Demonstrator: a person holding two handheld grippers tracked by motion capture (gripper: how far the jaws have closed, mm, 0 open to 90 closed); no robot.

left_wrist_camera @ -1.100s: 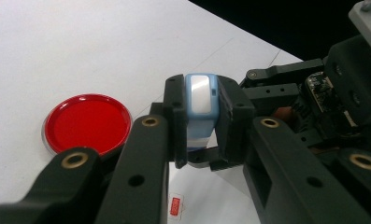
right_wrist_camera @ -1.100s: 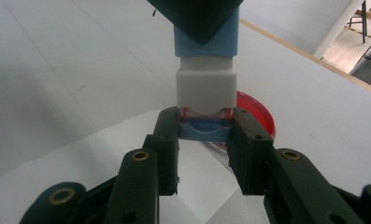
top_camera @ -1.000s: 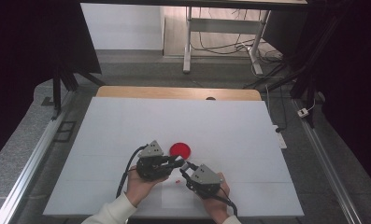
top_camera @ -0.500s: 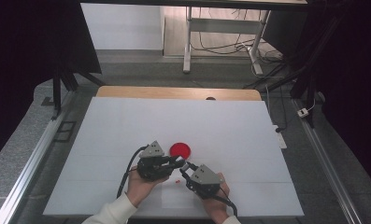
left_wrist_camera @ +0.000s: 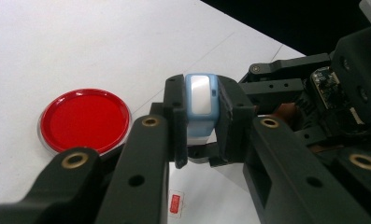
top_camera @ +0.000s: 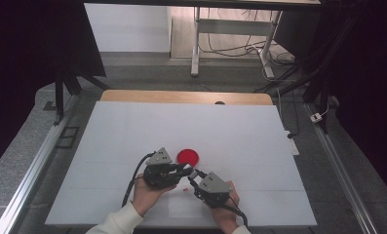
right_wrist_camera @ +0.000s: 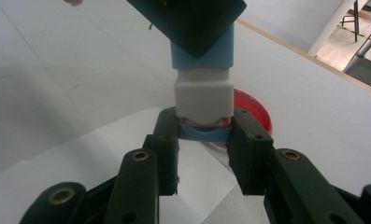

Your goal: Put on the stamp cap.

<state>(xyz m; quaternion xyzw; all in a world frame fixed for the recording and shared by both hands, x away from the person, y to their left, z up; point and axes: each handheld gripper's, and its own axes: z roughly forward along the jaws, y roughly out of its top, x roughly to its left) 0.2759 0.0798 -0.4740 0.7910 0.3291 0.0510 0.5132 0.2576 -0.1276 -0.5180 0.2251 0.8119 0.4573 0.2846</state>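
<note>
Pale-blue and white plastic block (left_wrist_camera: 200, 106), small and rounded, is held up off the table between the two grippers. The left gripper (left_wrist_camera: 199, 123) is clenched on its blue body, jaws pressed to both flanks. In the right gripper view, the right gripper (right_wrist_camera: 204, 133) has its jaws closed around the lower blue end beneath the white part, apparently gripping it. Outward, at about ten o'clock from the block in the left gripper view, a round red plastic lid (left_wrist_camera: 84, 119) lies flat on the white table (top_camera: 132, 131); a tiny red-and-white label (left_wrist_camera: 175, 204) lies at six o'clock. My judgement: the step is pulling or twisting the two parts apart, which calls for firm opposed grips and a straight pull.
</note>
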